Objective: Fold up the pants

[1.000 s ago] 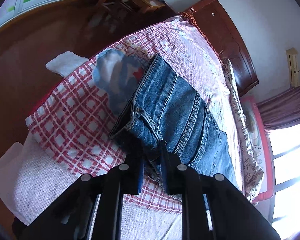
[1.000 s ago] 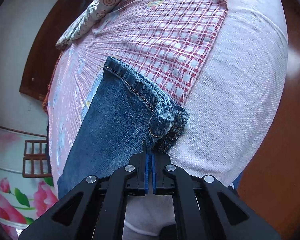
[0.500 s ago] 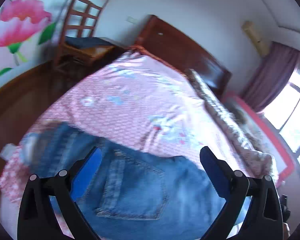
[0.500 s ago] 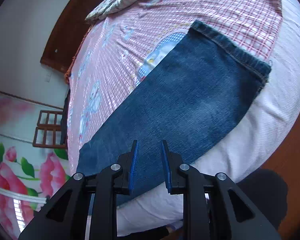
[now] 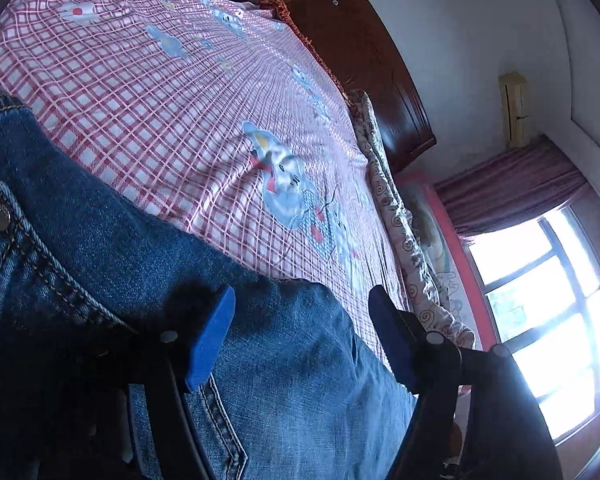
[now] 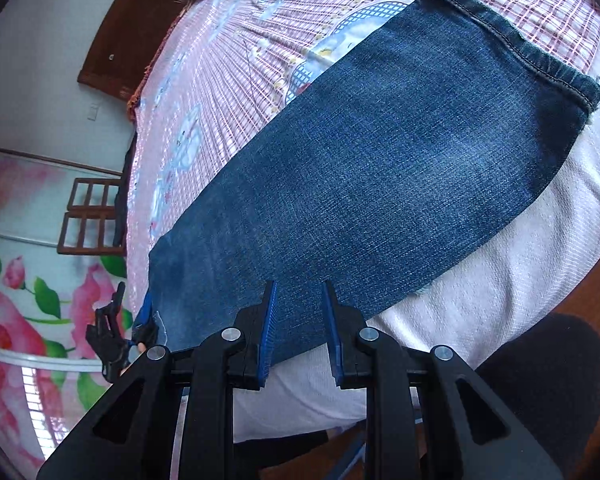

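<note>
Right wrist view: coarse blue denim jeans (image 6: 380,168) lie flat on the checked sheet (image 6: 236,80); right gripper (image 6: 299,300) slightly parted, empty. Left gripper (image 5: 300,328), wide and just narrowing, grips nothing.

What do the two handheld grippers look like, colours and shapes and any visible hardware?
Both are built alike. The left gripper and the right gripper have matte black angular arms with triangular cut-outs, round silver pivot screws, and two flat fingers faced with bright blue pads. No cables, markings or sleeves show clearly in either wrist view.
</note>
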### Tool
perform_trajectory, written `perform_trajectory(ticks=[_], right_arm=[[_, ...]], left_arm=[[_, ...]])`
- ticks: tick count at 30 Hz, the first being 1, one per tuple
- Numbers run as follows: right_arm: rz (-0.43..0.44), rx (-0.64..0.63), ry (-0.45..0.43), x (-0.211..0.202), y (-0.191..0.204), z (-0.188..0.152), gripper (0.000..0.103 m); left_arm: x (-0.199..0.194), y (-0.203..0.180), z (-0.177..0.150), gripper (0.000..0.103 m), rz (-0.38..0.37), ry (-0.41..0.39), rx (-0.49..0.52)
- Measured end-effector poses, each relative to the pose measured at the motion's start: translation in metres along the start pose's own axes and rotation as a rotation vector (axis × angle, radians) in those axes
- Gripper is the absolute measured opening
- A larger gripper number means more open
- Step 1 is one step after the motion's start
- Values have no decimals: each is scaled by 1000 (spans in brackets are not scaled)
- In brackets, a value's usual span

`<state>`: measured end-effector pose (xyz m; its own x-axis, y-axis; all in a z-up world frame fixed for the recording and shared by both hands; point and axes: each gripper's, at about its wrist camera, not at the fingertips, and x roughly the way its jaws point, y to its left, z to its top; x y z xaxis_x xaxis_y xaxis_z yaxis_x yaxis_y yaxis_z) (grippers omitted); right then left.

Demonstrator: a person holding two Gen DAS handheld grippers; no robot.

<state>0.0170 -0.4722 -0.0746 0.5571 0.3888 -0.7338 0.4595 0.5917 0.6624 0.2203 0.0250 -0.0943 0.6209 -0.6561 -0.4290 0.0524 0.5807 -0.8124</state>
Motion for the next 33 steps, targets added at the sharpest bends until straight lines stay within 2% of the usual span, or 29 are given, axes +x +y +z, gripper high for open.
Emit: perform_trajectory(ticks=[1,2,5,9,11,12,13,16,17,19,20,21,22,23,25,27,31,33], right_arm=[[7,-2,0,0,-1,0,22],[9,-4,-1,-1,-1,-1,22],[13,-13,9,0,-2,-2,22],[31,-17,18,4,5,-1,22],[38,-24,20,2,7,-1,22],[40,-22,16,1,6,0,22],[41,-18,11,-1,5,1,22],[51,-7,-16,-13,-4,3,22],[60,-3,-32,-20,-9,4,22],[70,21,-85,-37,-22,8,22],[72,45,-123,-47,-33,11,22],[73,79,-166,-57,-46,14,26],[76,120,-211,-67,-61,18,34],[72,162,-261,-78,-76,20,47],[81,233,-345,-95,-103,22,47],[106,272,-388,-103,-121,25,47],[162,326,-420,-100,-143,31,47],[146,337,-419,-96,-151,34,47]], left_arm=[[-4,-5,0,84,-9,-4,-3],[-8,-11,-1,86,-24,-25,-7],[-7,-29,4,88,-142,-57,-11],[33,-36,4,90,-208,14,-27],[57,-24,-2,88,-119,46,-14],[62,-20,-6,74,-82,35,25],[64,-20,-8,65,-46,23,63],[61,-18,-6,63,-58,37,62],[57,-20,-4,65,-55,54,48],[42,-29,-4,80,-43,71,51],[28,-35,-6,85,-35,57,73],[14,-42,-11,92,-33,37,95],[-1,-48,-17,96,-22,24,116],[-15,-52,-23,97,-13,16,136],[-40,-54,-38,99,10,-1,177],[-56,-49,-52,99,65,7,209],[-60,-20,-68,98,182,54,178],[-57,-16,-76,98,204,51,234]])
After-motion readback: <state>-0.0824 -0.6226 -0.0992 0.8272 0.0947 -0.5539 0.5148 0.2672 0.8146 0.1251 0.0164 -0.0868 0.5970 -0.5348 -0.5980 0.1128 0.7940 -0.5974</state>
